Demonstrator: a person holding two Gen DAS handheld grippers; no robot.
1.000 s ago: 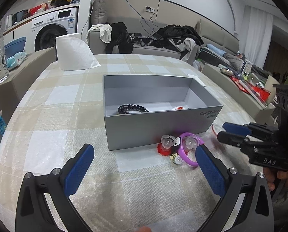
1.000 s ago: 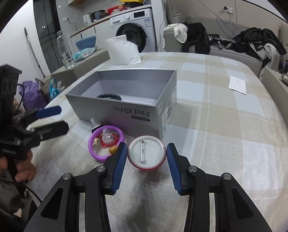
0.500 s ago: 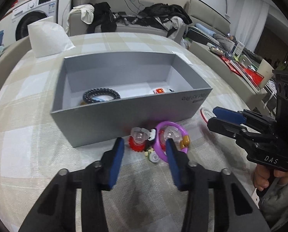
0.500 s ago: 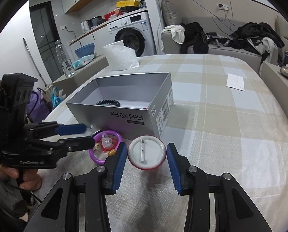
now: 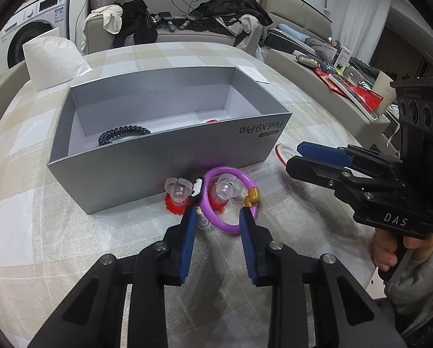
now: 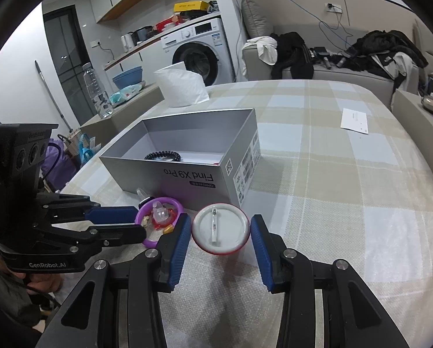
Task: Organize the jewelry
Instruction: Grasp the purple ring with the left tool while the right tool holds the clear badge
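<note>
A purple bracelet [image 5: 226, 170] [image 6: 174, 203] lies on the checked tablecloth in front of a grey open box [image 5: 158, 168] [image 6: 187, 179]. Beside and inside its ring sit clear-and-red charms [image 5: 177, 191]. My left gripper [image 5: 218, 211] [image 6: 141, 223] straddles the near part of the bracelet. Its jaws are closing, and the pads do not visibly press on the ring. My right gripper [image 6: 220, 223] [image 5: 293, 158] is shut on a round white badge with a red rim [image 6: 220, 226] [image 5: 280, 152], pin side facing me. A black coiled band [image 5: 123, 133] [image 6: 161, 155] lies inside the box.
A white folded tissue pack [image 5: 54, 58] stands at the table's far left. A paper slip [image 6: 354, 120] lies far right. Behind the table are a sofa with clothes [image 6: 292, 49] and a washing machine [image 6: 199, 55]. A hand [image 5: 390, 249] holds the right gripper.
My left gripper came closer to the purple bracelet and tipped downward. Its jaws narrowed from wide apart to either side of the ring. The right gripper and the badge stayed put.
</note>
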